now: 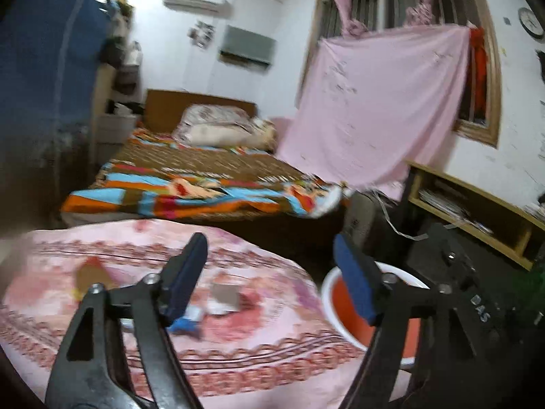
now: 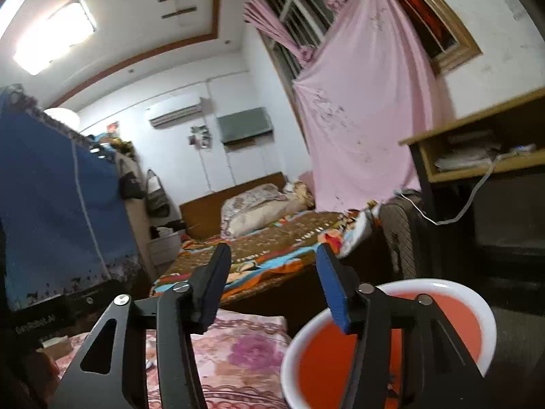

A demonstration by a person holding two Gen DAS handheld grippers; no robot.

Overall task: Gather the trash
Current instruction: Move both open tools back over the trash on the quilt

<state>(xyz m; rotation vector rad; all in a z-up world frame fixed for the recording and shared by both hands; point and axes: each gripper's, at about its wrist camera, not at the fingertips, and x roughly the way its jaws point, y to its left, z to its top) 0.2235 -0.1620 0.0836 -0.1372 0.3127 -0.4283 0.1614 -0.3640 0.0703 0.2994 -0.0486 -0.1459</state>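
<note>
Bedroom walls are white, and a big pink sheet [image 1: 371, 102] hangs over the window. Under it sits a bed [image 1: 204, 177] with a striped, bright blanket. Closer to us is a surface with a pink flowery cloth [image 1: 265, 341] on it; I cannot tell if it is a bed or a low desk. Just beside that cloth, down low on its right, sits a round red tub with a white rim [image 2: 483, 310], and it looks like the place for the trash. On the cloth lie small bits of trash: a brown pointed scrap [image 1: 90, 272], a grey flat piece [image 1: 225, 294], and a blue and white wrapper [image 1: 189, 322], all a bit blurry. The left hand-held gripper [image 1: 269, 279] hangs over the cloth, spread wide, with nothing in it. The right hand-held gripper [image 2: 272, 286] is up by the tub, spread wide too, with nothing in it. So the picking up looks like it is only starting. I think the next move is for the left one to dip down over the blue wrapper, close on it softly, and carry it to the tub.
</note>
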